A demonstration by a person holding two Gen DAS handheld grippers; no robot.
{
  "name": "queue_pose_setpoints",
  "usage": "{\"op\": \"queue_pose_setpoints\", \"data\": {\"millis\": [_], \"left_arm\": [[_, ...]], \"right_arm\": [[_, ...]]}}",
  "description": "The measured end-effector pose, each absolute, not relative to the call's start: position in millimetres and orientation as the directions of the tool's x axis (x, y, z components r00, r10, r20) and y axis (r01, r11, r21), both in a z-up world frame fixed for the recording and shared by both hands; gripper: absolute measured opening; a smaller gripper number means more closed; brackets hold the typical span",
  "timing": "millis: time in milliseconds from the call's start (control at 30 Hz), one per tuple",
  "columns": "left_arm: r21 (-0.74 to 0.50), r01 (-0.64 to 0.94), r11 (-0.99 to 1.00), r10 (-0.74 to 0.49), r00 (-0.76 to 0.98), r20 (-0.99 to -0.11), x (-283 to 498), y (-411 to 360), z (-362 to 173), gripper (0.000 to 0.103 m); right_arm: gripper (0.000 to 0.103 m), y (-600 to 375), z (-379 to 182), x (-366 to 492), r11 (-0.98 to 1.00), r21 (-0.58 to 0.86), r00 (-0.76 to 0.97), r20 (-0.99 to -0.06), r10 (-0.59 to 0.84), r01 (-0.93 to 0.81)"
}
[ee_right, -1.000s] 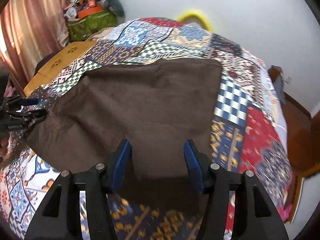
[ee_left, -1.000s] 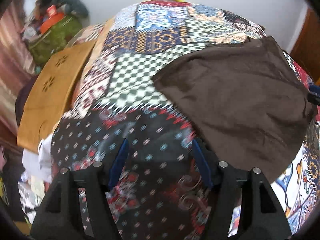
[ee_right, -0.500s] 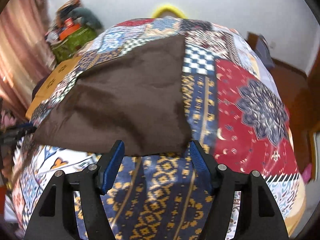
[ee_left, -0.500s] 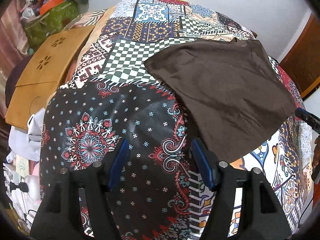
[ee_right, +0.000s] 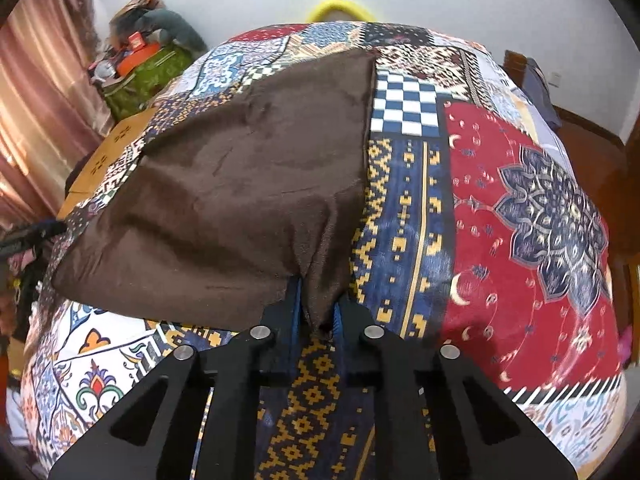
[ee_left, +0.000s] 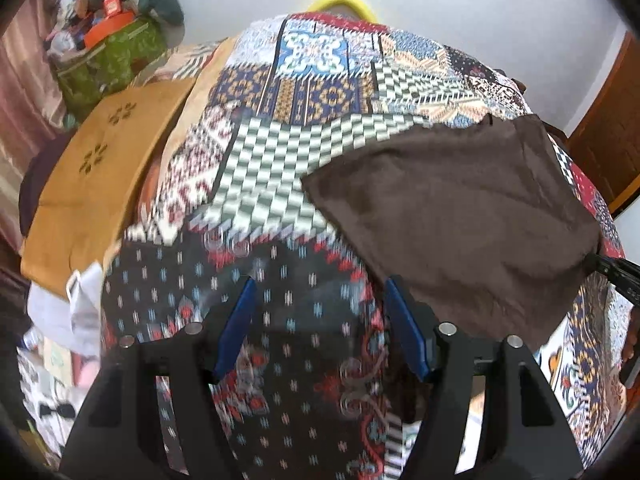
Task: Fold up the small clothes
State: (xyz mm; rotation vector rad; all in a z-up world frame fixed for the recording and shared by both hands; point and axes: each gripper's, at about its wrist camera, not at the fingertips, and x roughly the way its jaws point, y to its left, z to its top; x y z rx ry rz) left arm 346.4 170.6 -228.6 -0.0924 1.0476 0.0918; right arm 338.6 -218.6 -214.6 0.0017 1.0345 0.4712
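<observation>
A dark brown cloth [ee_right: 248, 176] lies spread on the patchwork bedspread [ee_right: 520, 200]. My right gripper [ee_right: 316, 304] is shut on the cloth's near right corner, which bunches up between the blue pads. In the left wrist view the same brown cloth [ee_left: 460, 208] lies to the right, and the right gripper [ee_left: 616, 272] shows at its far corner. My left gripper [ee_left: 320, 320] is open and empty above the dark starred patch of the bedspread [ee_left: 248, 152], just left of the cloth's near edge.
An orange-brown wooden board [ee_left: 96, 184] lies along the bed's left side. A green bag [ee_left: 112, 60] piled with things stands at the back left. A yellow hoop [ee_right: 340, 8] rests against the white wall. A wooden door [ee_left: 608, 120] is to the right.
My right gripper has closed on the brown cloth's near right corner. My left gripper has moved closer to the bedspread beside the cloth, still open.
</observation>
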Motion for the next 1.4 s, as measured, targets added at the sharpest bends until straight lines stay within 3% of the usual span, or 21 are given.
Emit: {"op": "queue_pose_setpoints", "data": {"millis": [200, 467, 667, 733, 800, 933, 1000, 1100, 1400], "left_arm": [[0.006, -0.041, 0.999, 0.026, 0.501, -0.865, 401.4, 162.1, -226.0, 0.073], [-0.080, 0.102, 0.992, -0.119, 0.473, -0.873, 468.8, 137.3, -252.6, 0.081], [-0.123, 0.160, 0.979, -0.181, 0.420, -0.890, 508.2, 117.8, -281.5, 0.081], [-0.177, 0.162, 0.971, -0.229, 0.411, -0.882, 513.3, 117.1, -286.4, 0.077], [-0.261, 0.159, 0.952, -0.304, 0.398, -0.866, 514.8, 118.9, -289.4, 0.056], [-0.272, 0.146, 0.951, -0.308, 0.417, -0.855, 510.8, 116.2, -286.9, 0.036], [-0.265, 0.137, 0.955, -0.298, 0.414, -0.860, 509.2, 116.0, -285.0, 0.019], [-0.239, 0.122, 0.963, -0.268, 0.395, -0.879, 500.3, 113.8, -282.2, 0.013], [-0.188, 0.054, 0.981, -0.195, 0.331, -0.923, 438.6, 113.5, -268.6, 0.012]], "right_arm": [[0.010, -236.8, -198.3, 361.5, 0.914, 0.174, 0.462, -0.819, 0.342, -0.367], [0.010, -247.9, -197.6, 405.6, 0.917, 0.107, 0.442, -0.850, 0.285, -0.385], [0.010, -251.0, -203.7, 431.1, 0.918, 0.093, 0.436, -0.859, 0.270, -0.385], [0.011, -250.3, -204.2, 436.1, 0.920, 0.089, 0.441, -0.857, 0.266, -0.383], [0.011, -249.3, -202.7, 441.0, 0.921, 0.082, 0.447, -0.855, 0.262, -0.382], [0.016, -246.1, -198.0, 441.7, 0.919, 0.065, 0.463, -0.849, 0.255, -0.388], [0.024, -245.4, -194.2, 439.1, 0.923, 0.041, 0.476, -0.847, 0.235, -0.383], [0.040, -245.8, -184.7, 426.9, 0.925, 0.041, 0.503, -0.829, 0.242, -0.378], [0.042, -229.8, -168.9, 372.8, 0.895, 0.107, 0.469, -0.821, 0.325, -0.434]]}}
